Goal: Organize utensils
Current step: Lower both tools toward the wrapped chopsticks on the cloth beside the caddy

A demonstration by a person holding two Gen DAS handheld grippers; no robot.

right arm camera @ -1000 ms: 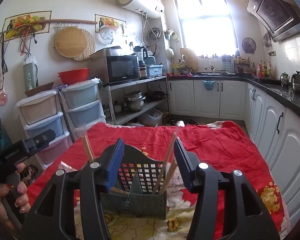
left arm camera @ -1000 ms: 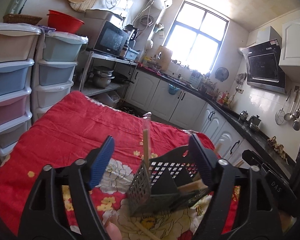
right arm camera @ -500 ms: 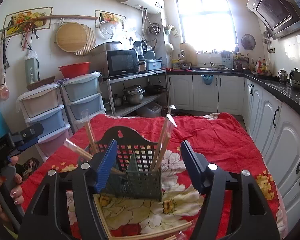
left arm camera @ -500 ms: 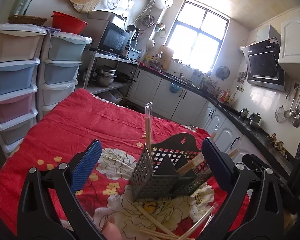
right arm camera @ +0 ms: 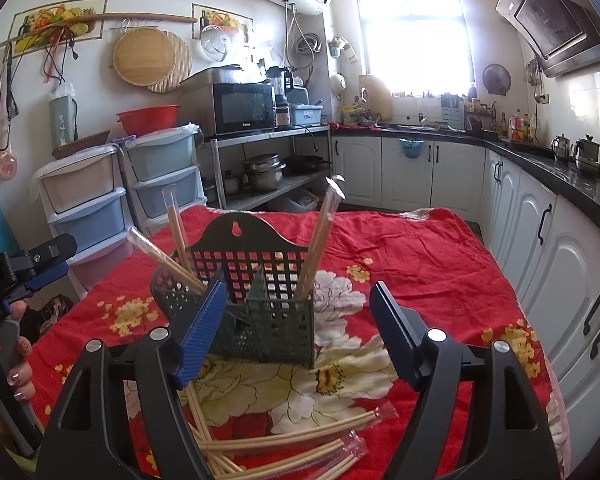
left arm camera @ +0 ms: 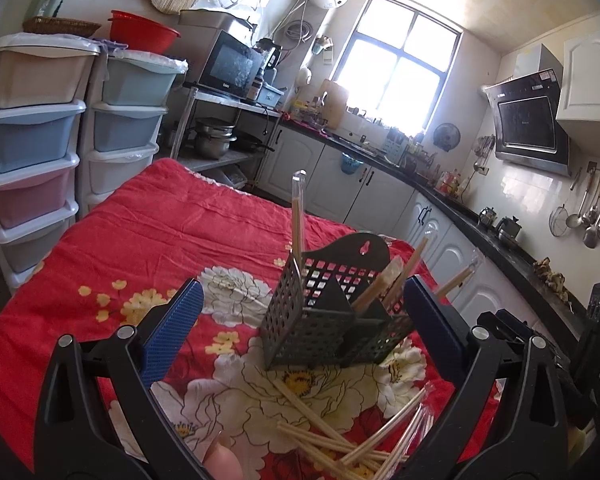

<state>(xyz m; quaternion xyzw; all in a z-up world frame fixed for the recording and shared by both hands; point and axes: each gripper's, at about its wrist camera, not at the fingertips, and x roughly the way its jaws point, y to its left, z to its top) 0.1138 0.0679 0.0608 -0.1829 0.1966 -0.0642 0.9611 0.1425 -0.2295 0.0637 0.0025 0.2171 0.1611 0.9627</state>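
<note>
Both pairs of your fingers stand open and hold nothing.

Your left gripper is spread wide and your right gripper has just been opening, each with the black utensil basket just beyond its blue pads, untouched. That basket stands upright on the red flowered cloth, its hanging tab at the far side. Inside the basket, 4 wrapped chopstick pairs lean: 2 in its left compartment, 2 in its right. Nearer you than the basket, loose wrapped chopsticks lie scattered on the cloth, crossing one another. Left of the basket, a hand grips the other tool's handle.
</note>
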